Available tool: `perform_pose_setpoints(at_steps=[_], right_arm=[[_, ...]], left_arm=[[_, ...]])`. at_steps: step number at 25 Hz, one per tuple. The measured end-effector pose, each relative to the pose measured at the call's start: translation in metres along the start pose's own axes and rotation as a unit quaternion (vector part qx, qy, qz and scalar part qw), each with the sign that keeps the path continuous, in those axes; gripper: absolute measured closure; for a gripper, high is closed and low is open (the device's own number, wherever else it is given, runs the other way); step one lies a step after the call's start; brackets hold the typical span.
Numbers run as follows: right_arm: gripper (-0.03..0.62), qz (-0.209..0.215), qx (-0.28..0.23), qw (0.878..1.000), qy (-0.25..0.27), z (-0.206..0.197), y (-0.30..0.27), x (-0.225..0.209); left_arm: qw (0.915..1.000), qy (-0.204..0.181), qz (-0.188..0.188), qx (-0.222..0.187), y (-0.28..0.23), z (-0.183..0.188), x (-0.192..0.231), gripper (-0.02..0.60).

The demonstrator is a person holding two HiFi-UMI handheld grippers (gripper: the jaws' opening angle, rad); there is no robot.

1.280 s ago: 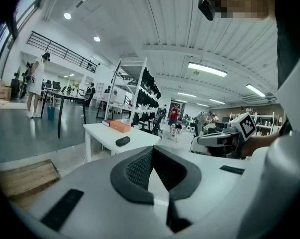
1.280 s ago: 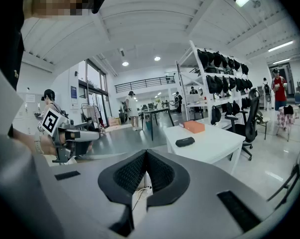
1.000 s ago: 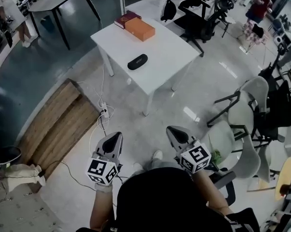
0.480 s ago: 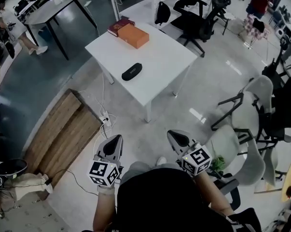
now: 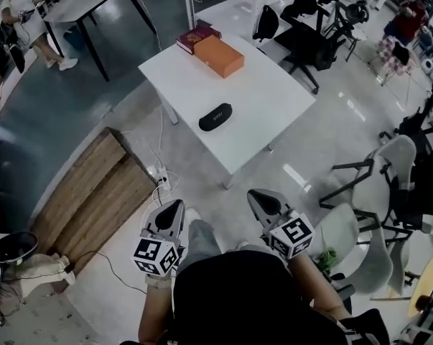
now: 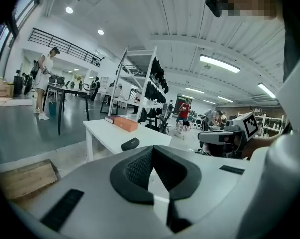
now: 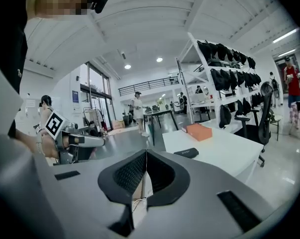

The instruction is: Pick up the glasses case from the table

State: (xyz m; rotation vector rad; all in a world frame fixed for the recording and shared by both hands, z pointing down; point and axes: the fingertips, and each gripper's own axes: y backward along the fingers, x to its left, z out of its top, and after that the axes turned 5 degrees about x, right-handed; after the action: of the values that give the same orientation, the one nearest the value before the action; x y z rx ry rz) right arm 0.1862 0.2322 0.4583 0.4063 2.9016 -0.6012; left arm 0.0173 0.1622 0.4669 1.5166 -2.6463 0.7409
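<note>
The black glasses case [image 5: 215, 116] lies on the white table [image 5: 266, 113], near its front left edge. It also shows in the left gripper view as the case [image 6: 130, 144] and in the right gripper view as the case [image 7: 186, 153]. Both grippers hang over the floor, well short of the table. My left gripper [image 5: 171, 211] is shut and empty, its jaws meeting at the tip [image 6: 152, 151]. My right gripper [image 5: 260, 197] is likewise shut with nothing in it [image 7: 146, 153]. Both point towards the table.
An orange box [image 5: 218, 56] and a dark red book [image 5: 197, 36] sit at the table's far end. A wooden board [image 5: 94, 185] and cables [image 5: 161, 182] lie on the floor at left. Grey chairs [image 5: 374, 171] stand at right, black chairs [image 5: 302, 34] behind the table.
The table and the case have come nearer and sit lower in the head view as the person walks towards them. Both grippers stay shut and keep their places in view.
</note>
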Motion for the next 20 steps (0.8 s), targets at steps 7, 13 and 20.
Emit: perform_pose_setpoints(at_steps=[7,13,20], right_arm=[[0.565,-0.027,0.011,0.999,-0.025,0.041,-0.102,-0.012],[0.565,-0.027,0.033,0.999,-0.024,0.056,-0.180,-0.006],[0.563,0.000,0.071,0.997,-0.013,0.059,-0.241,-0.004]], left_arm=[[0.9998,0.007,-0.016,0.007,-0.028,0.033,0.102,0.565],[0.9996,0.017,-0.015,0.017,-0.028,0.044,0.179,0.565],[0.9991,0.031,0.010,0.027,-0.027,0.044,0.230,0.565]])
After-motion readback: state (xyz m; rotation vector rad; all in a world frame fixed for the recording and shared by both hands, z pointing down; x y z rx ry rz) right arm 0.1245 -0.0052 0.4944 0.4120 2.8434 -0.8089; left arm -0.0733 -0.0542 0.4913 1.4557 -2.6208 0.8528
